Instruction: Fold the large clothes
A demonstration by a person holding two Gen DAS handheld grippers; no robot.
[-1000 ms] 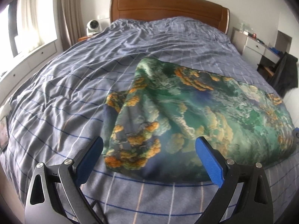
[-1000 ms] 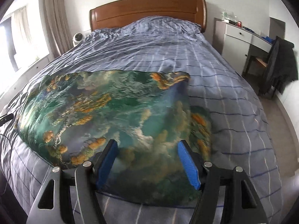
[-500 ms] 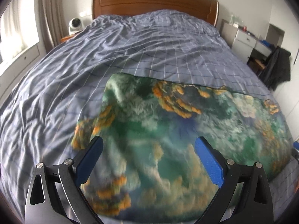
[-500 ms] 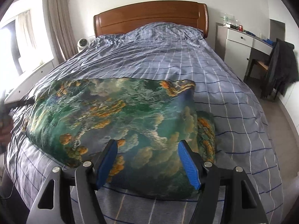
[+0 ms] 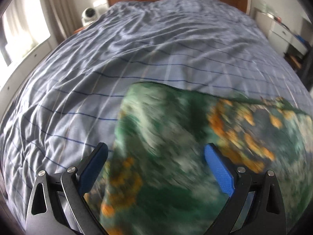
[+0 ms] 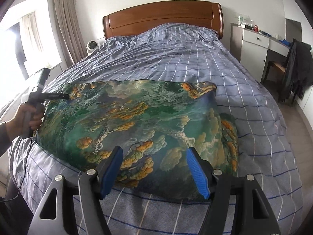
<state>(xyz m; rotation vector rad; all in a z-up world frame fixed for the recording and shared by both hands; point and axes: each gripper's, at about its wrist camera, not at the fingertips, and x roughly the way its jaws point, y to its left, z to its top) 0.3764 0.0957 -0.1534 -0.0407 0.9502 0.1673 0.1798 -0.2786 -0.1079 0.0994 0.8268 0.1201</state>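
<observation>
Folded garment (image 6: 137, 125), green with orange print, lies across the near end of the bed (image 6: 176, 62), its long axis running left to right in the right wrist view. The right gripper (image 6: 154, 168) hovers above the lower edge of the cloth, right of its middle, jaws spread with nothing pinched. The left gripper (image 6: 49, 96), held in a hand (image 6: 25, 117), sits at the garment's upper left corner in that view; in its own blurred view the left gripper (image 5: 156, 168) stands spread over the cloth's left end, nothing visibly clamped. Judged nearer an end edge: the left. The checked blue cover is wrinkled and soft; headboard (image 6: 162, 17) above, desk (image 6: 254, 45) at right, curtain (image 6: 66, 23) at upper left
</observation>
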